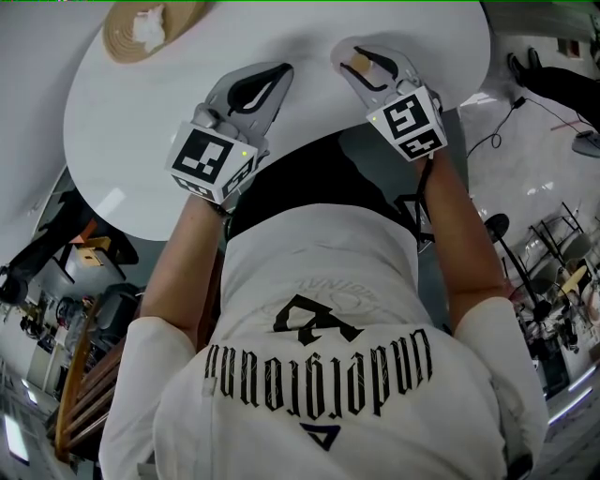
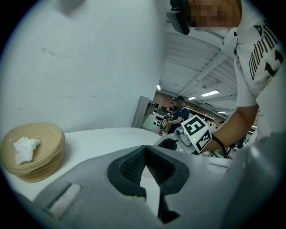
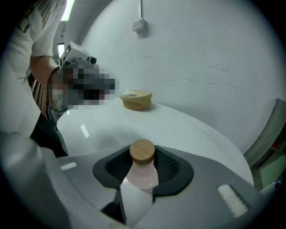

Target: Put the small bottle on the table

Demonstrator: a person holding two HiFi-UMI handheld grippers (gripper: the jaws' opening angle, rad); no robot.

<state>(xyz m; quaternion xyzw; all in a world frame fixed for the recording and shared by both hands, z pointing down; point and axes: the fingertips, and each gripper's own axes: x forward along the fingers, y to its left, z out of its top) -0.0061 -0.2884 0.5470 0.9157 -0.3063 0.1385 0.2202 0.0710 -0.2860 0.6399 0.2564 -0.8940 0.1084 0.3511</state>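
Note:
The small bottle (image 3: pixel 143 172) is pale pink with a round wooden cap (image 3: pixel 142 151). It sits upright between the dark ribbed pads of my right gripper (image 3: pixel 143 156), which is shut on its body just over the round white table (image 3: pixel 178 129). In the head view the cap (image 1: pixel 357 63) shows between the jaws of the right gripper (image 1: pixel 361 58) above the table's near right part (image 1: pixel 309 23). My left gripper (image 2: pixel 144 152) hovers over the table with its jaws shut and nothing between them; in the head view it (image 1: pixel 274 77) is left of the right one.
A woven basket (image 1: pixel 150 30) with a crumpled white tissue stands on the table's far left, also in both gripper views as the basket (image 2: pixel 33 150) and the basket (image 3: pixel 136 99). A white wall rises behind the table. A wooden chair (image 1: pixel 80 394) and workshop clutter lie beyond the edge.

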